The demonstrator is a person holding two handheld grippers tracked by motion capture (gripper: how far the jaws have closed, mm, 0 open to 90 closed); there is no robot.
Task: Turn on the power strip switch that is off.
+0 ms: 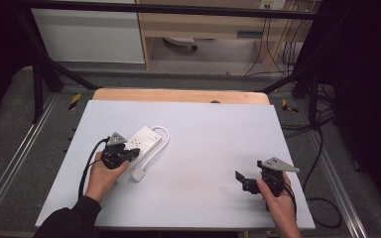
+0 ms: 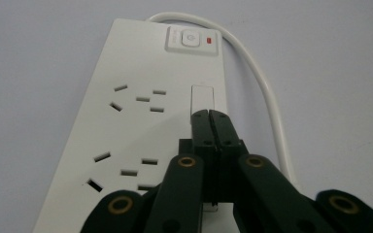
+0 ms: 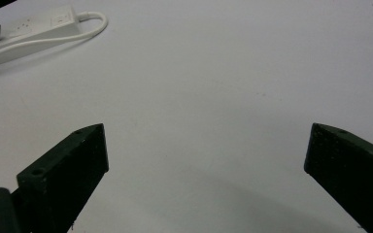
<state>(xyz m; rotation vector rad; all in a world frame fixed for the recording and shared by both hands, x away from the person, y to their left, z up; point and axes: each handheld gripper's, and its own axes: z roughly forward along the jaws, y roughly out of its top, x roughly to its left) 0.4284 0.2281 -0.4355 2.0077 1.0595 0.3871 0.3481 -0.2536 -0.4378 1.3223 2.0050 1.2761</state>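
A white power strip (image 1: 143, 140) lies at the left of the white table (image 1: 203, 134), its white cable (image 1: 161, 141) looping back to a white plug (image 1: 138, 174) beside it. In the left gripper view the strip (image 2: 126, 126) shows several sockets and a switch with a red light (image 2: 193, 40). My left gripper (image 2: 209, 114) is shut, its jaws pressed together with the tips over the strip's right side near a small rectangular panel (image 2: 203, 96); nothing shows between them. My right gripper (image 1: 243, 181) stands open at the front right over bare table, jaws wide apart (image 3: 206, 131), far from the strip (image 3: 43, 26).
A wooden board edge (image 1: 178, 95) runs behind the table. Black frame bars (image 1: 44, 69) and cables (image 1: 317, 148) flank the table on a grey floor. A shelf unit (image 1: 203, 29) stands at the back.
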